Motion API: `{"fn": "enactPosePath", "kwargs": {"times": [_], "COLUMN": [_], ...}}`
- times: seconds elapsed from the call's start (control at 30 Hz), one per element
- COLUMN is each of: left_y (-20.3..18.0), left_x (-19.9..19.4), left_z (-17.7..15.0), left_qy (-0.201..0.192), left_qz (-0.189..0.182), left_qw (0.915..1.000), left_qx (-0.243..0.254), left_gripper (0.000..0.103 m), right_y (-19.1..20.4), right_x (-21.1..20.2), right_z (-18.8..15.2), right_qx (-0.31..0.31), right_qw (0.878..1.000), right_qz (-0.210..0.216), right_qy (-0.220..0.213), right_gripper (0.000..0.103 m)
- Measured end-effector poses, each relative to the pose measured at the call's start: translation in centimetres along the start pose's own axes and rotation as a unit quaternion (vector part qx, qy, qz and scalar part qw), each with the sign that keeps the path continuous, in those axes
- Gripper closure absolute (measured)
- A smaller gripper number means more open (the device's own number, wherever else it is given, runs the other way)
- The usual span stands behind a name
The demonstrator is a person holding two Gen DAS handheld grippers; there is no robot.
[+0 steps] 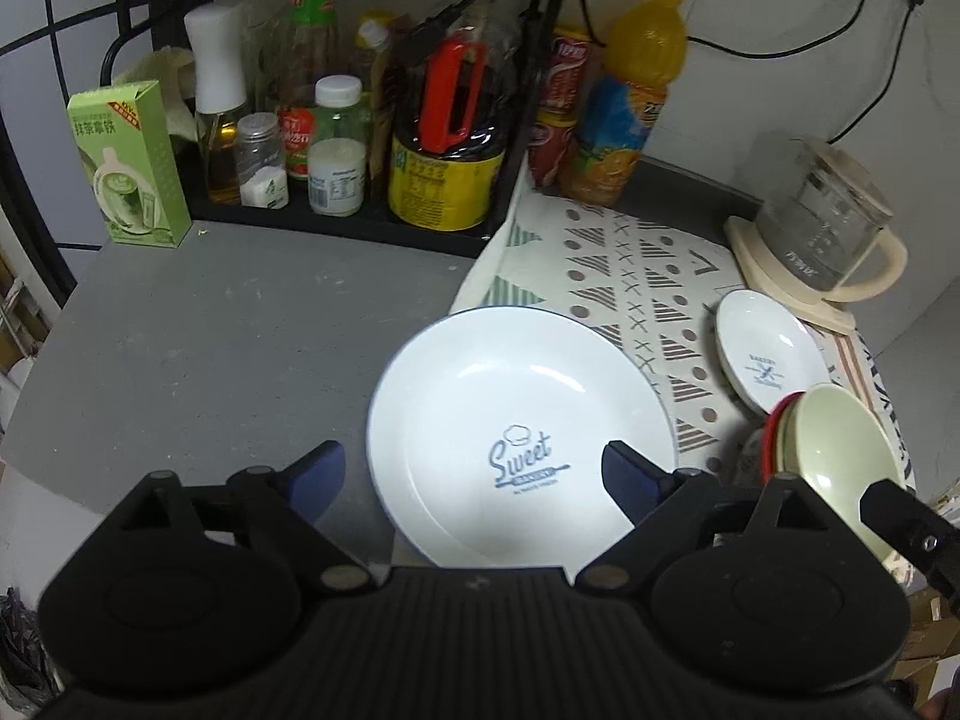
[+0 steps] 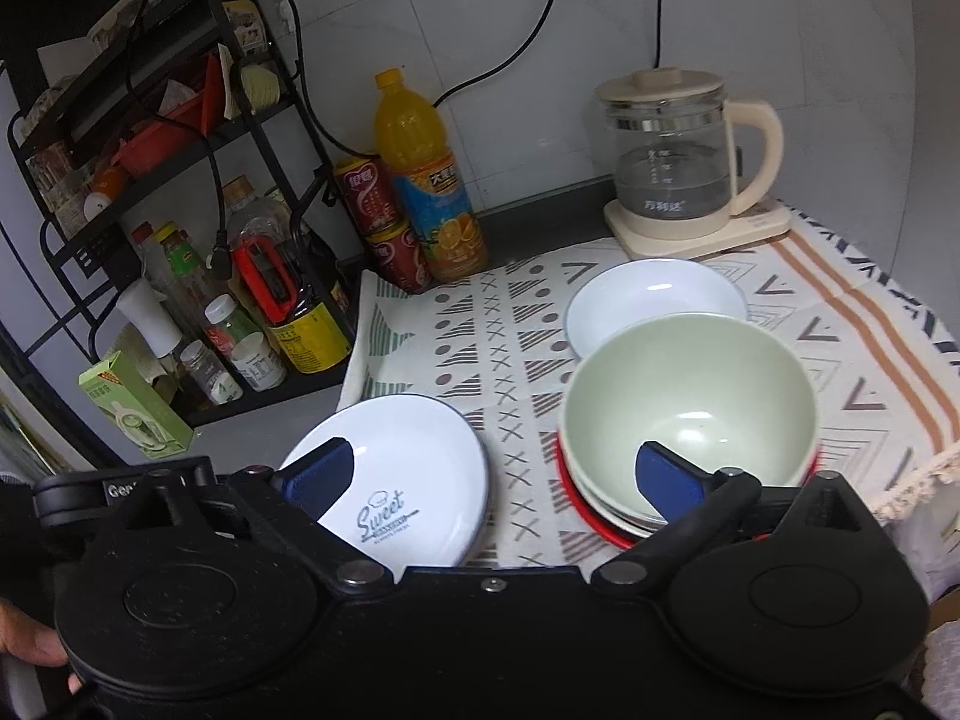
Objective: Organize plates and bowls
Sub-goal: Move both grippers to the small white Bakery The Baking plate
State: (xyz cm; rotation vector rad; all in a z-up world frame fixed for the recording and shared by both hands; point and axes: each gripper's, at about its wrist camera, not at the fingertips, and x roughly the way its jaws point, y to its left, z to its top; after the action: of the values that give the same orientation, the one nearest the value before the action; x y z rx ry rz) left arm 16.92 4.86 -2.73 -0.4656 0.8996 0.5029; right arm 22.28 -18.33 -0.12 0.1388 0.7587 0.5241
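Two grippers hover over a grey counter (image 1: pixel 210 330), both with jaws spread wide and nothing between the pads. The left gripper (image 1: pixel 474 480) sits at the bottom of its frame above a large white plate (image 1: pixel 516 420) printed "Sweet", which lies flat at centre, partly on the counter and partly on the edge of a patterned cloth (image 1: pixel 630 276). The right gripper (image 2: pixel 492 480) sits at the bottom of its frame; its left pad shows in front of the same plate (image 2: pixel 408 480), its right pad in front of a pale green bowl (image 2: pixel 690 396). That bowl tops a short stack with a red rim showing underneath, right of centre on the cloth (image 2: pixel 498 348). Just behind the stack rests a small white dish (image 2: pixel 654 300). A glass kettle (image 2: pixel 678 162) stands upper right, an orange juice bottle (image 2: pixel 426 180) at upper centre, and a rack of bottles (image 2: pixel 180 240) at left.
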Motion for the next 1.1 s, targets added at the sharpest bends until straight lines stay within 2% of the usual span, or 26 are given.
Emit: {"fn": "enactPosePath", "kwargs": {"times": [0.47, 0.53, 0.7, 0.9, 1.1], "left_y": [-3.4, -4.0, -5.4, -7.1, -8.3], "left_x": [-2.7, -3.1, -4.0, -4.8, -4.8], "left_z": [-0.9, -1.1, -1.3, -1.1, -0.6], "left_qy": [-0.009, -0.011, -0.024, -0.033, -0.037], "left_qz": [-0.014, -0.018, -0.028, -0.040, -0.049], "left_qw": [0.9998, 0.9995, 0.9987, 0.9974, 0.9960], "left_qx": [0.014, 0.024, 0.037, 0.050, 0.065], "left_gripper": [0.011, 0.008, 0.000, 0.000, 0.000], "right_y": [-3.7, -4.2, -5.0, -5.7, -6.4], "right_x": [-3.7, -4.0, -4.6, -4.9, -4.5], "right_z": [0.9, 1.0, 1.3, 1.8, 2.4], "right_qx": [0.006, 0.010, 0.017, 0.016, 0.017], "right_qw": [1.000, 0.999, 0.999, 0.999, 0.998], "right_qz": [-0.021, -0.023, -0.019, -0.015, -0.033], "right_qy": [-0.019, -0.022, -0.029, -0.033, -0.041], "right_gripper": [0.000, 0.000, 0.000, 0.000, 0.000]}}
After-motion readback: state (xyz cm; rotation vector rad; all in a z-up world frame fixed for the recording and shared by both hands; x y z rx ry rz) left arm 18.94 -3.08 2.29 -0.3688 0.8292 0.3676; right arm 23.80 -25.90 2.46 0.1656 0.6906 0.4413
